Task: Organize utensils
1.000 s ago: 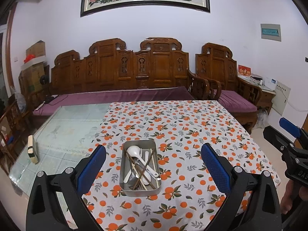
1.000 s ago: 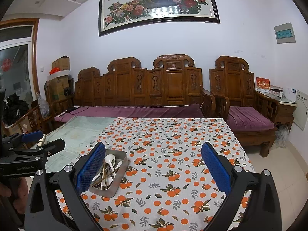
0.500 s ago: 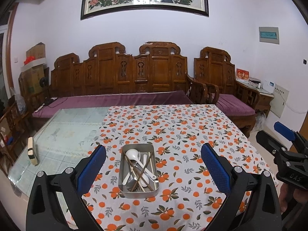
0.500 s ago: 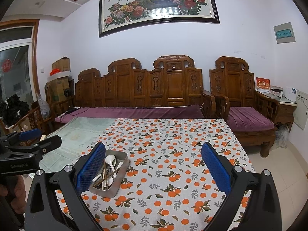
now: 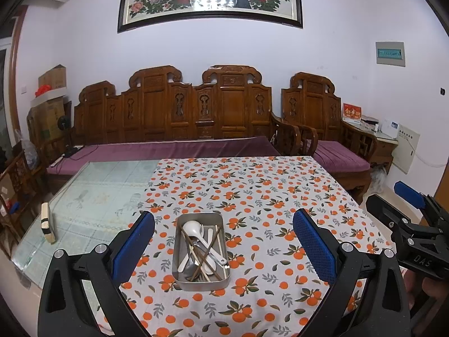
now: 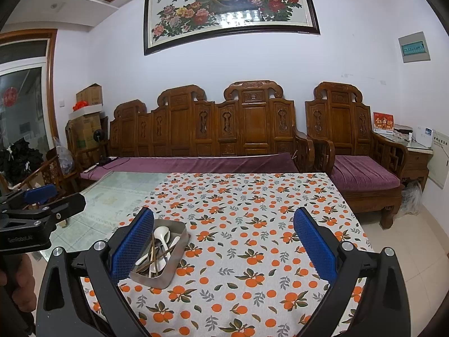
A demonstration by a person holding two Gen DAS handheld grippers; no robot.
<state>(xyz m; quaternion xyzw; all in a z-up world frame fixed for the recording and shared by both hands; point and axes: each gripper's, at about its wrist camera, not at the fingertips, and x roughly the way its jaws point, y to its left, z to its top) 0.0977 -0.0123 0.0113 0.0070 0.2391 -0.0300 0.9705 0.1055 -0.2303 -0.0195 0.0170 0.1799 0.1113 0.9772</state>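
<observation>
On the table (image 5: 92,196), over the orange-print cloth (image 5: 252,191), a metal tray (image 5: 201,280) stood near the front edge. It held a jumble of utensils: a white spoon (image 5: 191,229), brown chopsticks (image 5: 209,248) crossed over one another, and metal cutlery I could not sort out piece by piece. My left gripper (image 5: 223,248) hung above and short of the tray, fingers spread wide, holding nothing; the tray sat between them in that view. My right gripper (image 6: 223,248) was likewise spread and empty, with the tray (image 6: 165,276) just beside its left finger (image 6: 132,248). To the left of the cloth the glass tabletop lay bare, with a small block (image 5: 47,222) standing near its edge. A carved wooden bench (image 5: 179,112) stood behind.
</observation>
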